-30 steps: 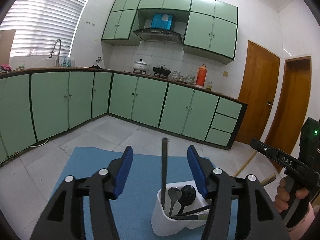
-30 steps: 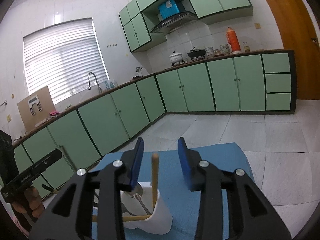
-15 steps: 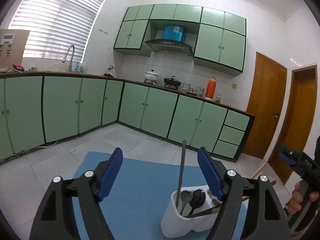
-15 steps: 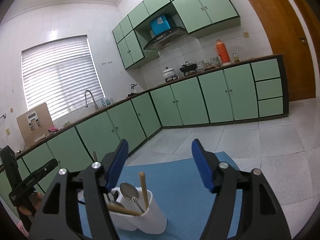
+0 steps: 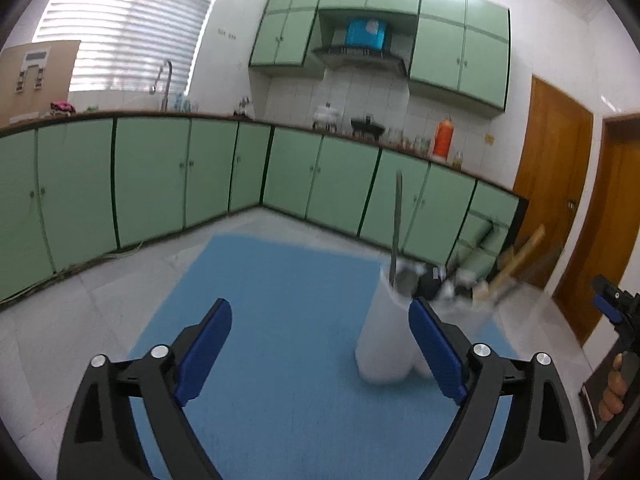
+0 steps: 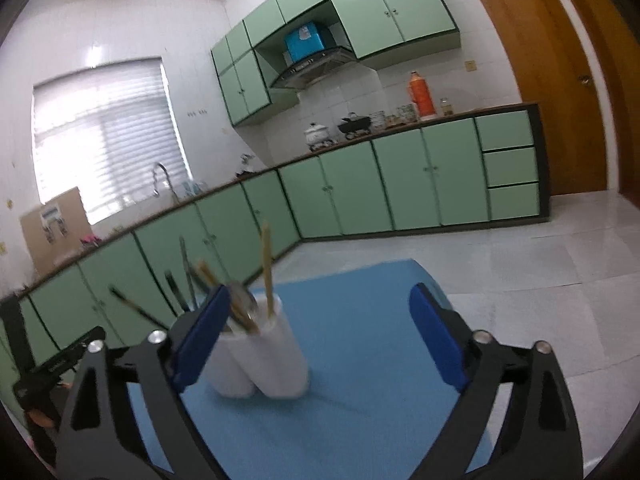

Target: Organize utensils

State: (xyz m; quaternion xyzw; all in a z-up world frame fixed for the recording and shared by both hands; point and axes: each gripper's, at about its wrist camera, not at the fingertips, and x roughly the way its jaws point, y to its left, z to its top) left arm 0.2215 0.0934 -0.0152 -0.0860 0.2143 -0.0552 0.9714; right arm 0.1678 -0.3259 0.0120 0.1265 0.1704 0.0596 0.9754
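A white utensil holder stands upright on a blue mat. It holds several utensils: a dark-handled one stands tall, and a wooden handle leans out to the right. In the right wrist view the holder is at lower left, with a wooden stick and dark handles poking up. My left gripper is open and empty, with the holder by its right finger. My right gripper is open and empty, with the holder by its left finger.
Green kitchen cabinets run along the left and back walls under a counter with a sink tap and pots. Wooden doors stand at the right. Grey tiled floor surrounds the mat.
Both grippers have opened wider and drawn back and down from above the holder. The holder now sits off to the side in each view. The current frames are motion-blurred.
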